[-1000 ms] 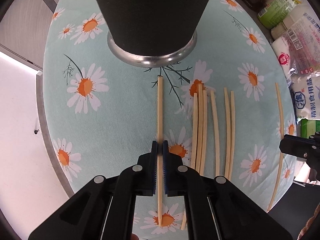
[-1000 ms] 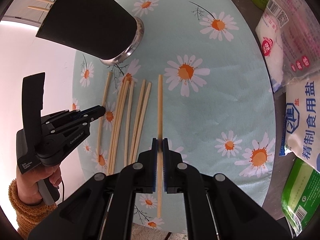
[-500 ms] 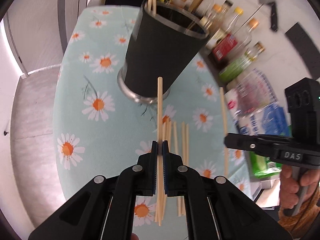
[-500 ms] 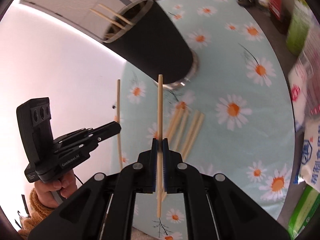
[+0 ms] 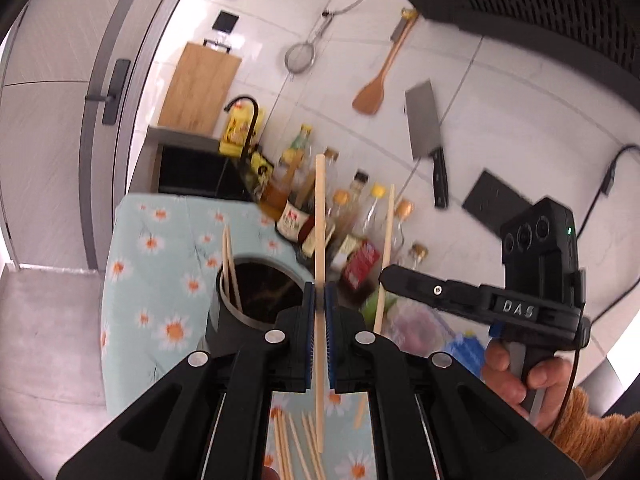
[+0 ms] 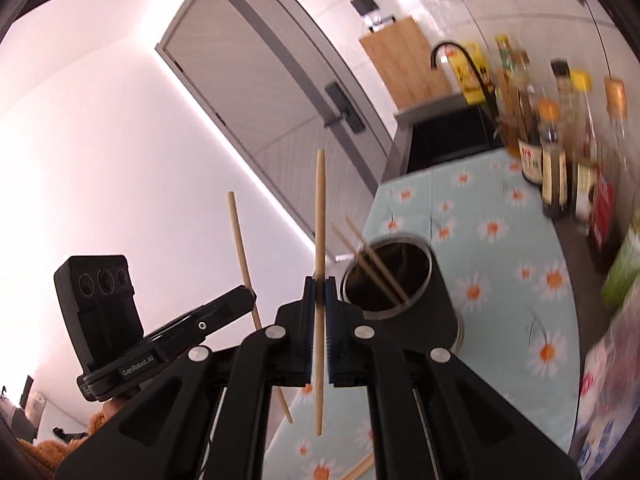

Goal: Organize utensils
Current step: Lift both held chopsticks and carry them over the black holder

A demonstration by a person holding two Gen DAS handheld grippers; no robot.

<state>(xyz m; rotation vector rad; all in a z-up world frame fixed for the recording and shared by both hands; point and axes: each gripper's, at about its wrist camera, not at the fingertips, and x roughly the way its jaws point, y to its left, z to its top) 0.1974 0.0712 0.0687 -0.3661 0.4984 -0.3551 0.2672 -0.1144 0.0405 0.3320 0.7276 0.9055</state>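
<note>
Both grippers are raised above the daisy-print table, angled slightly downward toward the black holder. The left gripper clamps one chopstick; the right gripper clamps another chopstick. Each stick stands nearly upright, lengthwise between the jaws. A second ago both lay flat on the table.

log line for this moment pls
left gripper: shut on pale wooden chopstick | right gripper: shut on second chopstick | black cylindrical holder: two chopsticks inside
</note>
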